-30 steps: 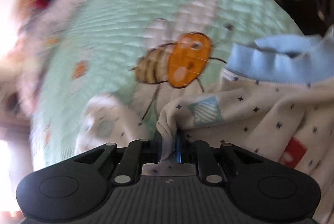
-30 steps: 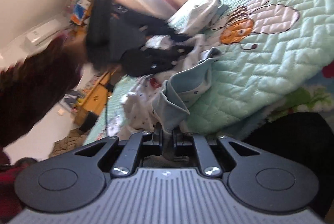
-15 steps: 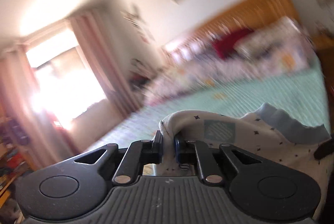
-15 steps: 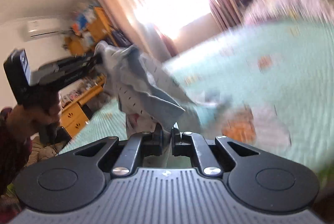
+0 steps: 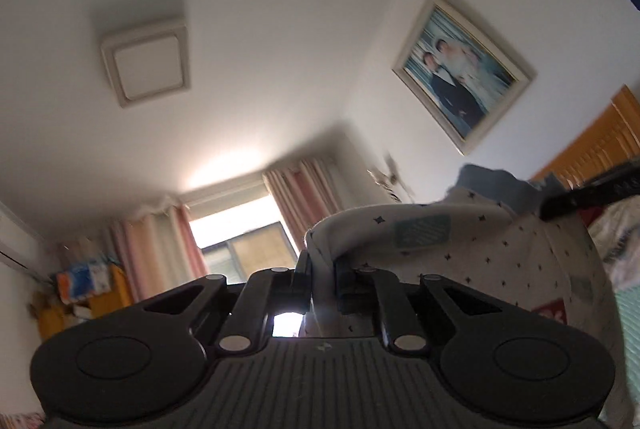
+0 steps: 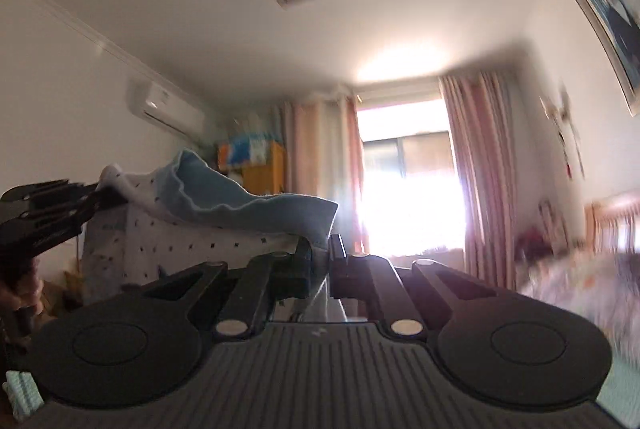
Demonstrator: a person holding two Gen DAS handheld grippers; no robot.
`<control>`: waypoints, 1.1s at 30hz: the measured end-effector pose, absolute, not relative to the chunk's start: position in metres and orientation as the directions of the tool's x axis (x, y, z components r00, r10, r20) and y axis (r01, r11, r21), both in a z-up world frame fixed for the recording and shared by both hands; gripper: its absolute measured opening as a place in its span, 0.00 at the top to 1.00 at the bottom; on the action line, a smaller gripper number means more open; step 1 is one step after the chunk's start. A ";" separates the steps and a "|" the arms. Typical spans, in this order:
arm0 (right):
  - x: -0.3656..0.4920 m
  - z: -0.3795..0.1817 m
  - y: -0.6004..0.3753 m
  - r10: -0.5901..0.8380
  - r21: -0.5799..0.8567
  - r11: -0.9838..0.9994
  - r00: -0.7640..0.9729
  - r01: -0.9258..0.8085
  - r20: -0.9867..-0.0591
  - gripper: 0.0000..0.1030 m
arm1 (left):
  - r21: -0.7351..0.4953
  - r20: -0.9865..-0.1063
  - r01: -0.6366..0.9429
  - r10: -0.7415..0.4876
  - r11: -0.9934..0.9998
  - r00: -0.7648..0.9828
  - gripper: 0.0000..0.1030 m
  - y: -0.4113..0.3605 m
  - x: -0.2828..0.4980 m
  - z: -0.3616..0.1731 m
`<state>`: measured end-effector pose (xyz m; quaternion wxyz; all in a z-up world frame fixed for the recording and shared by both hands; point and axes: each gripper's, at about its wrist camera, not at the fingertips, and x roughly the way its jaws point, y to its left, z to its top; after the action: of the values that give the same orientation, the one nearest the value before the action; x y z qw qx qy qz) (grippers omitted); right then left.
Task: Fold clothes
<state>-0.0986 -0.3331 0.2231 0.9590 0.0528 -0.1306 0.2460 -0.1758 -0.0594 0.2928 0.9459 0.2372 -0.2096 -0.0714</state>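
Note:
A small white garment (image 5: 480, 249) with dark star specks and a light blue waistband is stretched in the air between both grippers. My left gripper (image 5: 323, 269) is shut on one white edge of it. My right gripper (image 6: 320, 255) is shut on the blue waistband (image 6: 240, 201) at the other end. In the right wrist view the other gripper (image 6: 44, 213) shows at the left, gripping the far corner, with a hand (image 6: 20, 289) below it. The right gripper's black tip (image 5: 592, 195) shows at the right edge of the left wrist view. Both cameras tilt up toward the ceiling.
A ceiling lamp (image 5: 146, 67), a framed photo (image 5: 460, 85) and striped curtains (image 6: 476, 165) around a bright window fill the views. An air conditioner (image 6: 168, 109) hangs on the left wall. The mint quilt (image 5: 628, 329) and wooden headboard (image 5: 600, 145) show at the right.
Both grippers have lifted the garment off the bed and tilted upward; the views swung from the quilt to the ceiling. The garment now hangs spread between them.

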 end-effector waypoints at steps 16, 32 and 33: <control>0.115 0.026 -0.261 0.396 0.156 0.918 0.827 -0.364 -0.400 0.85 | 0.312 -0.598 0.269 -0.032 0.911 0.801 0.70 -0.007 0.080 0.026; 0.078 -0.079 -0.317 0.435 0.440 0.871 0.755 -0.216 -0.490 0.55 | -0.181 -0.650 0.002 -0.121 0.983 0.750 0.41 0.089 0.028 -0.038; 0.080 -0.081 -0.318 0.427 0.426 0.879 0.754 -0.215 -0.499 0.53 | -0.189 -0.645 0.004 -0.128 0.982 0.753 0.40 0.087 0.024 -0.039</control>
<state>0.0804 -0.3178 -0.0814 0.9202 0.1740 0.3043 0.1743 0.0243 0.0875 -0.0388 0.9320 -0.0884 0.3496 -0.0354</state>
